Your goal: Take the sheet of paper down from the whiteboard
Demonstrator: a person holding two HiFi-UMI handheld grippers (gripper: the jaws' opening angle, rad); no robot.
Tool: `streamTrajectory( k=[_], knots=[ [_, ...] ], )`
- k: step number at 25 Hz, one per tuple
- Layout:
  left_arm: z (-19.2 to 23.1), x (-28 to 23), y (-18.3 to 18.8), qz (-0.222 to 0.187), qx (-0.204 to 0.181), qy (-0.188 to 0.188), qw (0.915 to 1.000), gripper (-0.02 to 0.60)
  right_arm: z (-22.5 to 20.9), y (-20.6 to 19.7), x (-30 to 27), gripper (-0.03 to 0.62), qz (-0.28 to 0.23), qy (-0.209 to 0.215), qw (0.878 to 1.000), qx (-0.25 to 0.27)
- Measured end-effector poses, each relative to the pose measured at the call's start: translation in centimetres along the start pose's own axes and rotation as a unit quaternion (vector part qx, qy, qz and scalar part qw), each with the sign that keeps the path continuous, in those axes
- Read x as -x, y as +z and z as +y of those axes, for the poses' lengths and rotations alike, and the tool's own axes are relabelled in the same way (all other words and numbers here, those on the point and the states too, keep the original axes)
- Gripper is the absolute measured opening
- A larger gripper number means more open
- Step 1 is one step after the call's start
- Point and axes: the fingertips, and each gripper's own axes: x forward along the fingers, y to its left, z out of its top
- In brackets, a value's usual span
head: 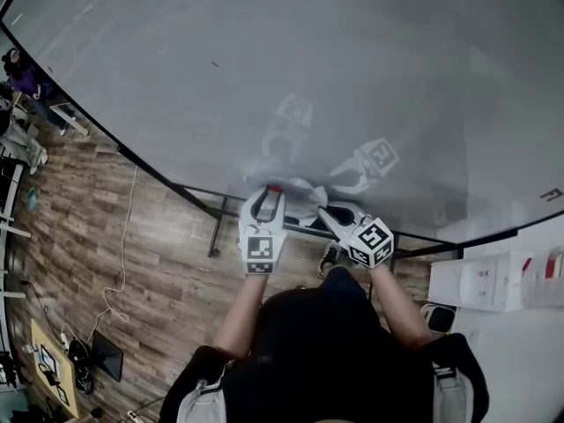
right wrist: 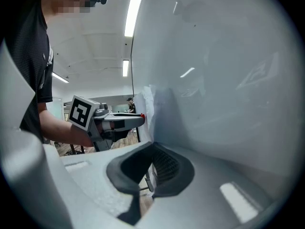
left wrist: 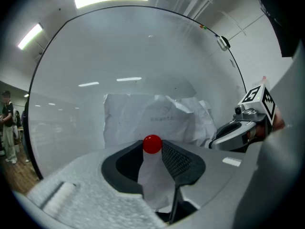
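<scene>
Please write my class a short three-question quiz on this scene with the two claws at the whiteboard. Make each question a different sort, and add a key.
1. Multiple choice: what sits between the tips of the left claw?
A) a blue marker
B) a red magnet
C) an eraser
2. True or false: the sheet of paper on the whiteboard is crumpled.
3. Short answer: which claw has nothing between its jaws?

Key:
1. B
2. True
3. The right claw; its jaws stand apart.
</scene>
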Motion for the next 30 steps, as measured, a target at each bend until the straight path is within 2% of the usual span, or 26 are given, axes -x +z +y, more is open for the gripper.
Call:
streamTrajectory(
  k=[9, 15, 18, 23, 27, 30],
  knots=[
    [-0.1, 2.4, -0.8, 0.007, 0.002, 0.005, 1.0000, 0.133, 1.2, -0.4, 0.4, 0.004, -0.001, 0.001, 1.000, 0.001],
    [-0.7, 4.2, -2.0, 0.018, 0.006, 0.003, 0.9998, 0.133, 2.0, -0.3, 1.0, 0.005, 0.001, -0.008, 1.000, 0.020],
    [-1.5, 5.1, -2.7, 0.024, 0.009, -0.001, 0.9997, 0.133, 3.0, -1.1, 1.9, 0.005, 0.008, -0.012, 0.999, 0.033],
    [-2.7, 6.5, -3.6, 0.029, 0.011, -0.010, 0.9995, 0.133, 4.2, -2.5, 3.0, 0.005, 0.012, -0.019, 0.999, 0.025],
    [-5.0, 8.3, -4.2, 0.033, 0.016, -0.002, 0.9993, 0.133, 5.0, -3.2, 5.2, 0.005, 0.005, -0.015, 1.000, 0.022],
    [-4.6, 8.7, -4.1, 0.031, 0.018, 0.007, 0.9994, 0.133, 5.2, -2.8, 5.1, 0.004, 0.005, -0.011, 1.000, 0.025]
  ],
)
